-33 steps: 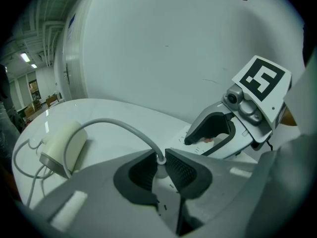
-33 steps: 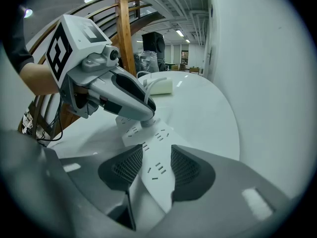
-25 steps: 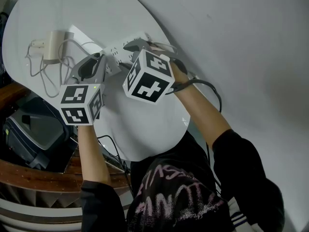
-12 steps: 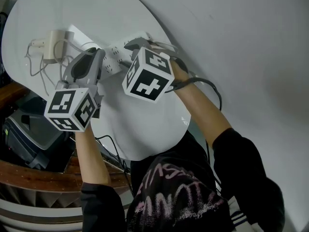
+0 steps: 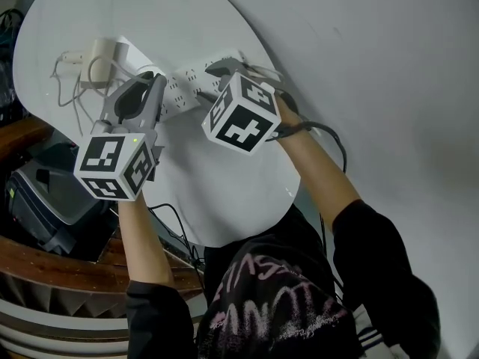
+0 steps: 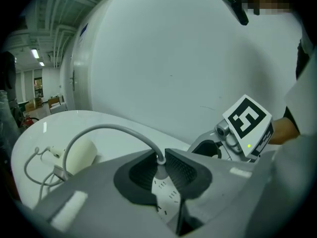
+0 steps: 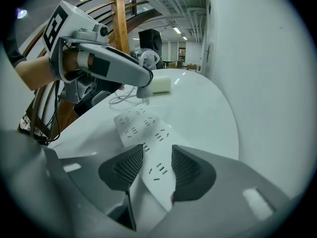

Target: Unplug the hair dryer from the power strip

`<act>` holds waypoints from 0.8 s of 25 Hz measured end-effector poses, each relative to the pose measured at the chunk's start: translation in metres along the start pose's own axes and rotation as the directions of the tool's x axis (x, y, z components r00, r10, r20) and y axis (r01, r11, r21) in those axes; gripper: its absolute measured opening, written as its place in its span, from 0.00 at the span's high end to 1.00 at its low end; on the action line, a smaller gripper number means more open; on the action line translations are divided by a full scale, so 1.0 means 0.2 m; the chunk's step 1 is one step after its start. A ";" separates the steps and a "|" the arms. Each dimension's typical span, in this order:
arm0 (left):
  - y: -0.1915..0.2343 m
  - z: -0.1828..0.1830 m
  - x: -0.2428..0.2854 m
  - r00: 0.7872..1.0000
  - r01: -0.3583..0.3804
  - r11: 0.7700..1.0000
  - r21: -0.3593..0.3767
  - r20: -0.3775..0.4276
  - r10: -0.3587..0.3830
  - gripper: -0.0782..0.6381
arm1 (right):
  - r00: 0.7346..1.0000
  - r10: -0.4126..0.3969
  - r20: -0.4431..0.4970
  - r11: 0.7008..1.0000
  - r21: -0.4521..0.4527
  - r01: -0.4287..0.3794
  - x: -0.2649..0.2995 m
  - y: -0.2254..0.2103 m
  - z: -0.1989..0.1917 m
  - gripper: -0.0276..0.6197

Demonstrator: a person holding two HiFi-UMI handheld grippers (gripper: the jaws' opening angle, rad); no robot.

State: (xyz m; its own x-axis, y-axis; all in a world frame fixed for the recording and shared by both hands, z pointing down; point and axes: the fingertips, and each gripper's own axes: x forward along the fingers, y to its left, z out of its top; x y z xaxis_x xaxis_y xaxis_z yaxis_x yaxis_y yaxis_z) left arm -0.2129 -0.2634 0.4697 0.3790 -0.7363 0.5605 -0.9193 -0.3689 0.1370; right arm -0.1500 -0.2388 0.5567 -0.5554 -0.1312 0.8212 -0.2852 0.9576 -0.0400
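The bench lies bare on the near side of the power strip, so there is open room there. The wall stands near the strip's right end. At the left, the hair dryer and its looped cord crowd the way.

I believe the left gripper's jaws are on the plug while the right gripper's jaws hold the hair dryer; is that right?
Not quite. The right gripper view shows the right gripper with its jaws astride the power strip, not the hair dryer. The left gripper does have its jaws on the plug.
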 end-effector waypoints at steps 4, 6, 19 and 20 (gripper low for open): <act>-0.01 -0.01 -0.03 1.000 -0.016 1.000 -0.009 0.010 0.016 0.81 | 1.000 -0.013 0.013 1.000 -0.002 0.013 0.00 0.01 0.00 0.66; -0.01 -0.01 -0.05 1.000 -0.025 0.999 -0.021 0.017 0.026 0.81 | 1.000 -0.018 0.025 1.000 -0.005 0.019 0.00 0.01 0.00 0.66; -0.02 0.00 -0.17 0.995 -0.077 0.996 -0.054 0.062 0.080 0.81 | 0.966 -0.094 0.240 0.989 0.137 0.062 -0.14 -0.05 0.11 0.70; -0.03 0.00 -0.18 0.995 -0.079 0.995 -0.056 0.062 0.082 0.81 | 0.961 -0.106 0.254 0.987 0.143 0.071 -0.15 -0.05 0.12 0.70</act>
State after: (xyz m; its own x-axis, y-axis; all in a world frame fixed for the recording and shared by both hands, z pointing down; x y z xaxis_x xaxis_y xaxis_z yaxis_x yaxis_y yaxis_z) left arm -0.2214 -0.2345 0.4487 0.3079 -0.7980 0.5181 -0.9508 -0.2772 0.1381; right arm -0.1484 -0.2510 0.5181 -0.7020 -0.2924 0.6494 -0.4328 0.8993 -0.0628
